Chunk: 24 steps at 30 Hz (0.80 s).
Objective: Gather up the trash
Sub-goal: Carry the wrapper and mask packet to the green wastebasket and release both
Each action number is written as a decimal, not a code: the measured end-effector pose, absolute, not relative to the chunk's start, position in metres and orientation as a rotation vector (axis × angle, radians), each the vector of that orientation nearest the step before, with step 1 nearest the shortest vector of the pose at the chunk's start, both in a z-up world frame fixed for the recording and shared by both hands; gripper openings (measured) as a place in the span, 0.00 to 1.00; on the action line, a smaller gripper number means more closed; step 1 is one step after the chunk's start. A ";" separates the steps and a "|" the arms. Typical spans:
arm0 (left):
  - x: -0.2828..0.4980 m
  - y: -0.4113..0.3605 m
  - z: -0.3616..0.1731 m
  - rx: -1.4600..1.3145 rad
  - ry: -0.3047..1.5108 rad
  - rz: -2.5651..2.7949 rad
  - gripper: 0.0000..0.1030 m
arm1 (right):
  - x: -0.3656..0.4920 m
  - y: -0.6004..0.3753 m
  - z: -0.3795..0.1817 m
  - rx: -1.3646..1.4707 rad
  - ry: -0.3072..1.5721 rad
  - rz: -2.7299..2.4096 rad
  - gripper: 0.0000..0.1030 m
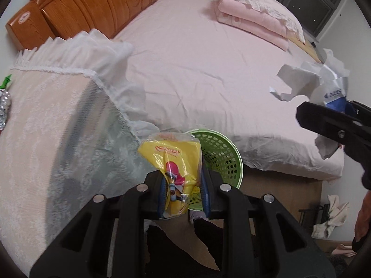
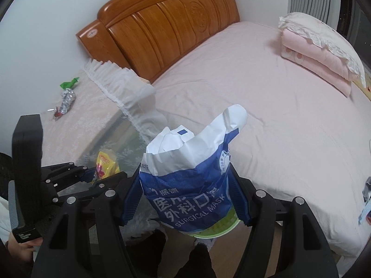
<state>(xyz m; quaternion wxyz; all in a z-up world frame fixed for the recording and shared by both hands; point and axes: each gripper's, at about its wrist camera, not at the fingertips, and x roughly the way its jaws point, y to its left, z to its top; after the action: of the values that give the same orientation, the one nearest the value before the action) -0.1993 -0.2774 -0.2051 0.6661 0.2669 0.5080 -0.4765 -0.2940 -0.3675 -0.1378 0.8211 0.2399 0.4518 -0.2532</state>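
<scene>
Green basket (image 1: 222,153) only in left view, beyond left hand-held gripper (image 1: 183,192) pinching yellow wrapper (image 1: 174,159).

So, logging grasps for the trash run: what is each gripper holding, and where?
Left tongs pinch the yellow wrapper's lower end; right tongs clamp the surgical mask bag's lower sides.

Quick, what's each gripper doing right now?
Left gripper: jaws shut on the yellow snack wrapper.
Right gripper: jaws shut on the blue surgical mask bag.
</scene>
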 end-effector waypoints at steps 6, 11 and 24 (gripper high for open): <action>-0.229 -0.301 -0.263 0.660 1.221 -1.081 0.23 | -0.333 -0.384 -0.164 0.556 1.016 -0.598 0.66; -0.243 -0.313 -0.287 0.692 1.243 -1.080 0.23 | -0.352 -0.394 -0.179 0.567 1.048 -0.613 0.66; -0.252 -0.324 -0.302 0.699 1.263 -1.081 0.54 | -0.363 -0.402 -0.189 0.564 1.062 -0.612 0.66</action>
<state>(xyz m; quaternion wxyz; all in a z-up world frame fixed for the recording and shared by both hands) -0.2519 -0.3239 -0.3021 0.6203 0.3038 0.5494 -0.4702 -0.3633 -0.4019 -0.1893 0.7809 0.2611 0.4918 -0.2831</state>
